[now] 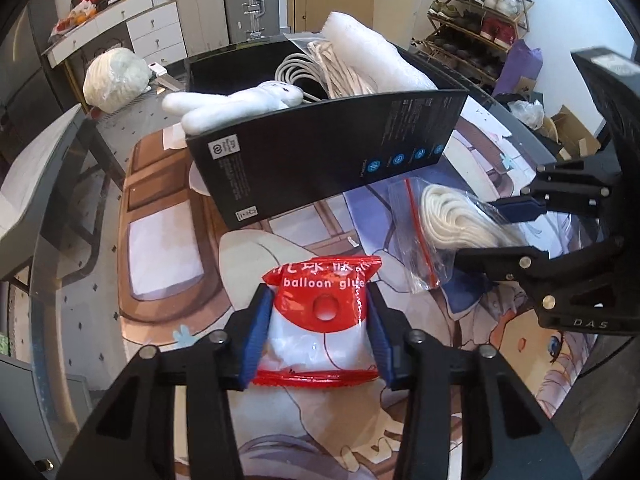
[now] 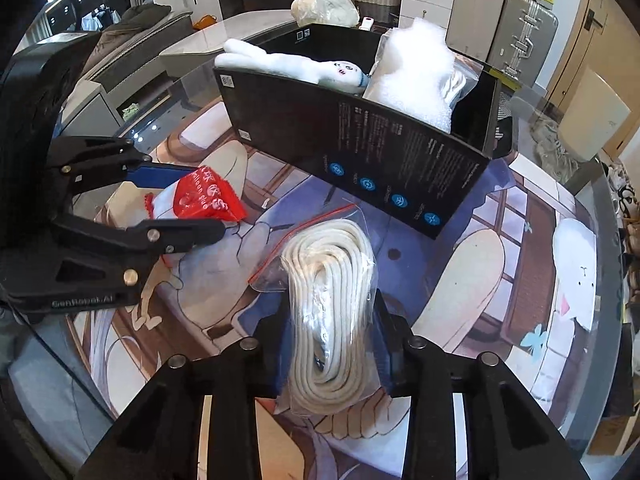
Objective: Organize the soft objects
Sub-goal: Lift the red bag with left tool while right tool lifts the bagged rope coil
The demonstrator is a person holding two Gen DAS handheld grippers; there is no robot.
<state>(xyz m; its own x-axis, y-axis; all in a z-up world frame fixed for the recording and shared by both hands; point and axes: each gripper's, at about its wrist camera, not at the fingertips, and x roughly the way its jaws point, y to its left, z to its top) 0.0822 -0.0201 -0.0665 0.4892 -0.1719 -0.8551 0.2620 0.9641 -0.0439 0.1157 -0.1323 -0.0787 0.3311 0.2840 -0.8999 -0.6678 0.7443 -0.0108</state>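
Note:
My left gripper point(image 1: 318, 336) is shut on a red and white balloon glue packet point(image 1: 320, 320), with the blue pads pressed into its two sides; it is seen from the side as left gripper point(image 2: 180, 204) and packet point(image 2: 200, 200). My right gripper point(image 2: 332, 344) is shut on a clear zip bag of coiled white rope point(image 2: 332, 300), which also shows at the right as gripper point(image 1: 516, 224) and bag point(image 1: 448, 216). Behind both stands an open black box point(image 1: 320, 152) point(image 2: 360, 148). It holds a white plush rabbit point(image 1: 236, 100) point(image 2: 292, 62), white foam wrap point(image 1: 372, 52) point(image 2: 416, 76) and a coiled cable point(image 1: 296, 68).
The glass table top point(image 2: 520, 220) lies over a printed cartoon mat. A white bundle in plastic point(image 1: 114, 76) sits beyond the box. Suitcases point(image 1: 250, 0), white drawers point(image 1: 156, 28) and a shoe rack point(image 1: 476, 12) line the far wall.

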